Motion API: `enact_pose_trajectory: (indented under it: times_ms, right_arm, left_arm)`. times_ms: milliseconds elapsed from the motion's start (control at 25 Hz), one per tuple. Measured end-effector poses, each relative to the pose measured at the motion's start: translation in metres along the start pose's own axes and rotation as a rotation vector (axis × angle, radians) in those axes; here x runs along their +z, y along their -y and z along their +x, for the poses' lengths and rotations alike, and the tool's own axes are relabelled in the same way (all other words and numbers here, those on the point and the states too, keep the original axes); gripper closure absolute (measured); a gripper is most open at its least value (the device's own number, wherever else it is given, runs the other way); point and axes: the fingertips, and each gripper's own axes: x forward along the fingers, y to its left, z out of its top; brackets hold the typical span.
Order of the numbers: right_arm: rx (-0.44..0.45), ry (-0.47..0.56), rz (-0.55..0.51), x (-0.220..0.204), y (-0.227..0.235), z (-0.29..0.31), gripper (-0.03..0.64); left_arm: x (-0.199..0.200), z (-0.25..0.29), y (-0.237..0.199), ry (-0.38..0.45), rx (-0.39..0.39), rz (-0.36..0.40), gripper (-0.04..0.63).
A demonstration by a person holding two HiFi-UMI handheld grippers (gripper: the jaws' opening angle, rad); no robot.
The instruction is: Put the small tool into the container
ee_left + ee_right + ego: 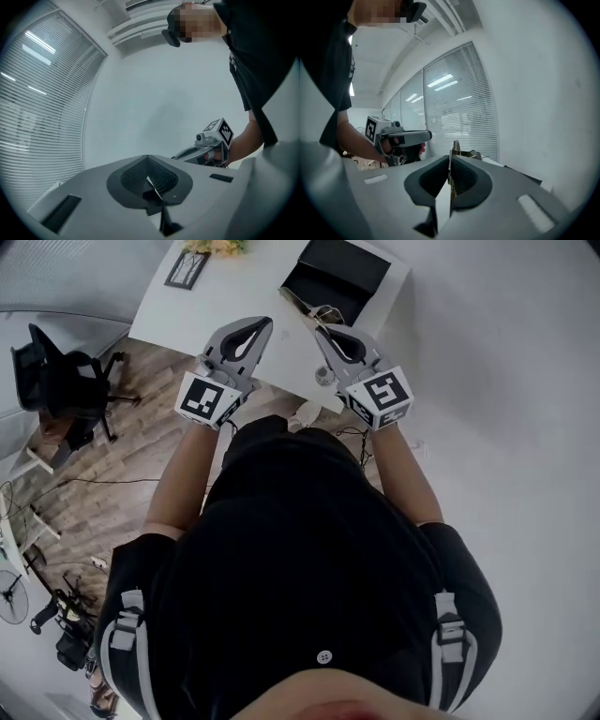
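The right hand-held gripper [319,328] is clamped shut on the small tool [317,313], a thin metal piece that pokes out past the jaw tips. It is held over the white surface [234,296], just short of the black container [342,268]. The left hand-held gripper [265,324] is closed too, with nothing in it (it hovers beside its partner, idle). The pinch looks narrow, so I judge the tool could twist or slip loose if it knocks the container's near rim on the way in. A drop here could bounce off the surface's near edge to the wooden floor [112,456]. Bare surface lies open to the left; the room wall crowds the container's right side
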Motion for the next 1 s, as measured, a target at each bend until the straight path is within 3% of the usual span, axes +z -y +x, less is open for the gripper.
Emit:
enact_pose_trajectory:
  times_ms: [280,680,1000]
  right_arm:
    - [-0.081,-0.091,0.069,-0.031,0.038,0.002,0.595]
    - [-0.173,-0.253,0.072,-0.071,0.08,0.037,0.595]
    - [-0.204,-0.372,0.088,-0.102,0.122,0.068,0.595]
  left_arm:
    - [-0.013,0.032,-0.005,-0.054,-0.072,0.007,0.588]
    - [-0.034,0.072,-0.039,-0.041,-0.219,-0.006,0.588]
    - [-0.054,0.106,-0.066,-0.057,-0.285,-0.044,0.588]
